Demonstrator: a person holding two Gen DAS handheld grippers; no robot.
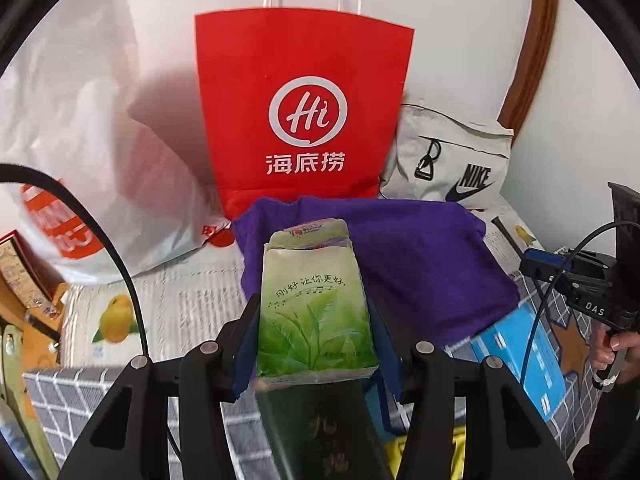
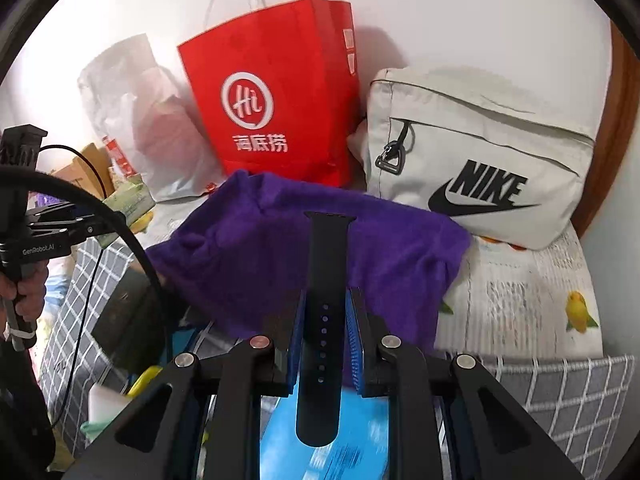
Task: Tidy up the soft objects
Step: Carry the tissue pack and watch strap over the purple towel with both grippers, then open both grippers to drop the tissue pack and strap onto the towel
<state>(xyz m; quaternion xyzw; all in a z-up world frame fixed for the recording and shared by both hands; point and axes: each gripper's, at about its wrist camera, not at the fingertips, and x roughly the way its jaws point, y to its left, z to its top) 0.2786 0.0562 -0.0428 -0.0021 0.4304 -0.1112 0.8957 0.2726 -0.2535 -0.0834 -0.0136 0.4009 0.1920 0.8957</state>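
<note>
two grippers are up over the bed with us, each with something clamped. our left gripper [image 1: 316,312] stands partly open, its blue pads pressed on the sides of a green tissue pack [image 1: 314,304] that stands upright between them; the pack's wrapper shows tea leaves and a line of script, and its top flap is crumpled and torn open. our right gripper [image 2: 325,320] is closed almost fully on a black watch strap [image 2: 325,280], a smooth band with a row of holes, running straight out past the fingertips.

directly under both grippers lies clutter: a blue box [image 2: 320,440] beneath the right one, a dark box with gold characters [image 1: 320,440] under the left, and a grey checked cloth [image 2: 560,400] toward the near edge. to the right of the right gripper the lemon-print sheet [image 2: 520,300] lies bare, the freest patch we see.

just ahead of both, a purple towel [image 1: 420,260] lies rumpled across the sheet. beyond it, against the white wall, three bags close off the far side: a white plastic bag [image 1: 80,140] ahead and left, a red paper bag [image 1: 300,100] upright straight ahead, and a pale nike pouch [image 2: 480,152] ahead and right, leaning beside a brown wooden frame [image 1: 528,60].
</note>
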